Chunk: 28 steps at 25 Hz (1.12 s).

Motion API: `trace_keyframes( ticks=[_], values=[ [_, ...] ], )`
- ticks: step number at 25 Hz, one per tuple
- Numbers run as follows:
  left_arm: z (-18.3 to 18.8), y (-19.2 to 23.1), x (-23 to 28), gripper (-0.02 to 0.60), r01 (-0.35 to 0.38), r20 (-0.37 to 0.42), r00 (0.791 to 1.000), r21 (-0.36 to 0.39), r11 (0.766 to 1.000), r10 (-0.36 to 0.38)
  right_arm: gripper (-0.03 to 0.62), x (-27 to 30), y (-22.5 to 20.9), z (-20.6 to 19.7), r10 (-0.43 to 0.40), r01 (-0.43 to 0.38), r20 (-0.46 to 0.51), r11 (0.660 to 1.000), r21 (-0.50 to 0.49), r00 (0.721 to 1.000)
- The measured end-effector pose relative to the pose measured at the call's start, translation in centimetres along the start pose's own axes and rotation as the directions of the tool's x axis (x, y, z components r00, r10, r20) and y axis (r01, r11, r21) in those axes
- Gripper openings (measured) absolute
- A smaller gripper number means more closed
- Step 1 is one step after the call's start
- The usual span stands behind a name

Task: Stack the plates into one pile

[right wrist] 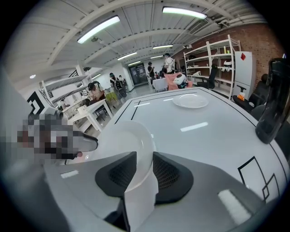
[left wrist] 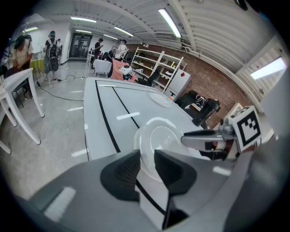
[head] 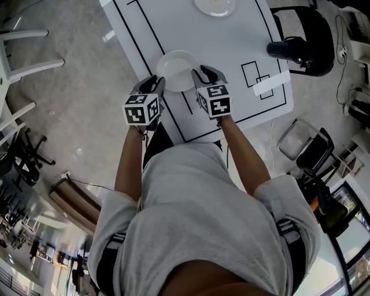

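Table (head: 231,52), plate (head: 176,69) face-up between both tools (head: 157,82) (head: 200,74)

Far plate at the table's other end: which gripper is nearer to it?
Right. The right gripper clamps the held plate's right rim, short of the far plate; the left gripper clamps its left rim, farther off sideways.

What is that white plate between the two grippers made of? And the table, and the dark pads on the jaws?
The plate looks like glazed ceramic or hard plastic: glossy white with crisp highlights; which one, I cannot tell. The table seems a smooth, semi-gloss white laminate, mirroring ceiling lights. The pads are dark, matte and ribbed, probably rubber.
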<state>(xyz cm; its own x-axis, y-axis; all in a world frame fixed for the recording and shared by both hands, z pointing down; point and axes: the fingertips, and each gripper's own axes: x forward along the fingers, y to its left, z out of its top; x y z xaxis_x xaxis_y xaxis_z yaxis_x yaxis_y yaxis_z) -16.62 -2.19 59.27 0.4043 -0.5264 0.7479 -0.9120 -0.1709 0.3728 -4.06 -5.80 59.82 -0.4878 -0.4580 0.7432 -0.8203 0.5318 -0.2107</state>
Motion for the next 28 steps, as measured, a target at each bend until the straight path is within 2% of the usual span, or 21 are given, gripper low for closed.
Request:
trace_keyframes(
  ticks=[11,17,28],
  values=[
    [-0.1,0.2,0.6,0.094,-0.004,-0.02,1.0,0.012,1.0,0.004,0.126,0.7,-0.3,-0.5,0.0,0.001,-0.023,1.0,0.017,1.0],
    [-0.4,0.5,1.2,0.098,-0.031,-0.033,0.999,0.036,0.999,0.032,0.124,1.2,-0.5,-0.8,-0.006,0.007,-0.031,1.0,0.025,1.0],
    [-0.5,1.0,0.8,0.101,-0.029,0.004,1.0,0.002,1.0,0.029,0.141,1.3,0.1,-0.9,-0.012,0.013,-0.004,0.999,0.033,1.0]
  ],
)
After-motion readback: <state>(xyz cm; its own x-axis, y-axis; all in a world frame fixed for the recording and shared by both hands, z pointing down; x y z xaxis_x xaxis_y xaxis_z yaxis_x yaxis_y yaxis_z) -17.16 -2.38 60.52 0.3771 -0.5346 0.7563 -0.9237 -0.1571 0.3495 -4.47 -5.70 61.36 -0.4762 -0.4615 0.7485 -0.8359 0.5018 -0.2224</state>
